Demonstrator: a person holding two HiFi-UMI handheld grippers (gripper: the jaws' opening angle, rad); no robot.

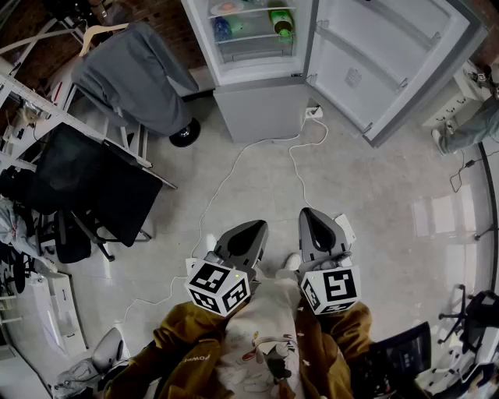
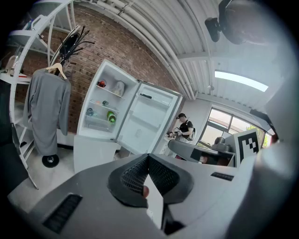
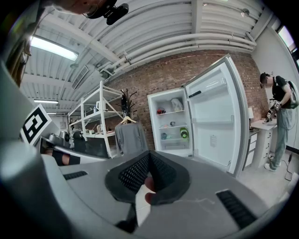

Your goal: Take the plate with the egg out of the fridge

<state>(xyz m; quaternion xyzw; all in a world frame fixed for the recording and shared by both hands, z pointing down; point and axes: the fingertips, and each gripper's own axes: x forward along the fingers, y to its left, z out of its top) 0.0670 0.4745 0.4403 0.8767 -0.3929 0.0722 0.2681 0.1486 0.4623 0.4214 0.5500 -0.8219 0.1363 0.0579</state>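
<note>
The white fridge stands several steps ahead with its upper door swung wide open to the right. Its shelves hold a green bottle, a blue item and a pale round dish on the shelf above; I cannot make out an egg. In the right gripper view a red item and a white bag sit on the top shelf. My left gripper and right gripper are held close to my body, far from the fridge. Both are shut on nothing.
A grey jacket hangs on a rack left of the fridge. A black office chair and white shelving stand at left. A white cable runs across the floor to a socket strip. A person stands at a counter at right.
</note>
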